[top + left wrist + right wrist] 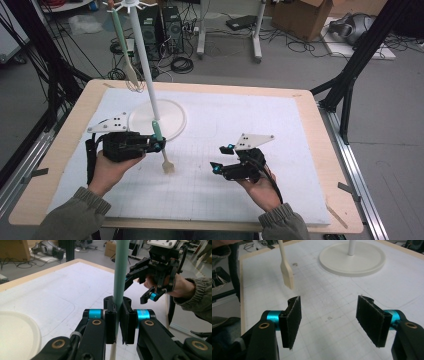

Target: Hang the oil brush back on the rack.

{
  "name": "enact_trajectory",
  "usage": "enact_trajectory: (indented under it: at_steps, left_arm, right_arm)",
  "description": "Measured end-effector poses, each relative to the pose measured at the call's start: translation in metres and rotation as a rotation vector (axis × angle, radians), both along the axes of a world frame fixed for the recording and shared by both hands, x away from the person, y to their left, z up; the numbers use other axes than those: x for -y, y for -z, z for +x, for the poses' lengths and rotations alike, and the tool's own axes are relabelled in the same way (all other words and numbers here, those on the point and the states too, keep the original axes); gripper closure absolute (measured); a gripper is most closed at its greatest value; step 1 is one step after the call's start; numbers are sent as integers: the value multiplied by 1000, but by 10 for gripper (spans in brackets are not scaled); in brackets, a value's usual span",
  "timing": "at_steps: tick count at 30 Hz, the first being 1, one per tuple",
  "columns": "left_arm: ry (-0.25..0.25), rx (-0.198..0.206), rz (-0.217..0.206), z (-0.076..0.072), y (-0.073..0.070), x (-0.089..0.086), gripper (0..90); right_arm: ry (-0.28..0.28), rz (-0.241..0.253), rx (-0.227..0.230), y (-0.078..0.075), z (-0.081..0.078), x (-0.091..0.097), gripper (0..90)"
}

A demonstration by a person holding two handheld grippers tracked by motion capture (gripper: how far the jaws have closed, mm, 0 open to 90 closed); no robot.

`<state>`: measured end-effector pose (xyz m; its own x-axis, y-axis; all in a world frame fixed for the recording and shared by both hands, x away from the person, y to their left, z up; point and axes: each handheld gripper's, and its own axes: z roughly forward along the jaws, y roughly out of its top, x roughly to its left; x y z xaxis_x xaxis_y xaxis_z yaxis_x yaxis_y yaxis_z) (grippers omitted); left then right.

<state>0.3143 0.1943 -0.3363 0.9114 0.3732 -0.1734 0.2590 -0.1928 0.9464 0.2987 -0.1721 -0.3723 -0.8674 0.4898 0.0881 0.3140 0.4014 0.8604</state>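
While the left gripper [159,145] is clamped on the green handle of a small spatula [163,152], its pads pressed tight on either side of the shaft in the left gripper view, the tool hangs with its pale flat blade pointing down, just above or perhaps touching the white mat [260,130]; the pictures do not settle which. That hold near the top of the handle leaves the upper end free, which would suit lifting it toward the hooks of the white stand [145,65], whose round base [170,117] sits just behind the gripper. A second utensil [122,47] with a green handle already hangs from the top of that stand, so hanging the held one beside it seems to be the work in hand. The right gripper [221,157] sits well apart to the right with its jaws spread and nothing between the pads [293,322]; its own view looks across the mat at the blade [287,273] and the base, as though standing clear to let the left hand work alone.
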Motion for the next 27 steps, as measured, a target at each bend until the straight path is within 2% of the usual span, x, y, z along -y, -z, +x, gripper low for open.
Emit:
enact_trajectory:
  at_steps: [12, 17, 23, 27]
  left_arm:
    - [-12, 19, 16, 17, -24, -9, 835]
    - [-31, 22, 20, 29, -37, -13, 835]
    - [-48, 47, 37, 39, -55, -16, 835]
    - [-46, 56, 29, 45, -68, -18, 835]
  right_arm:
    - [64, 10, -1, 1, 3, 21, 323]
    - [78, 15, -2, 2, 5, 24, 314]
    - [87, 21, -6, 3, 6, 26, 303]
    - [95, 28, -11, 3, 6, 28, 290]
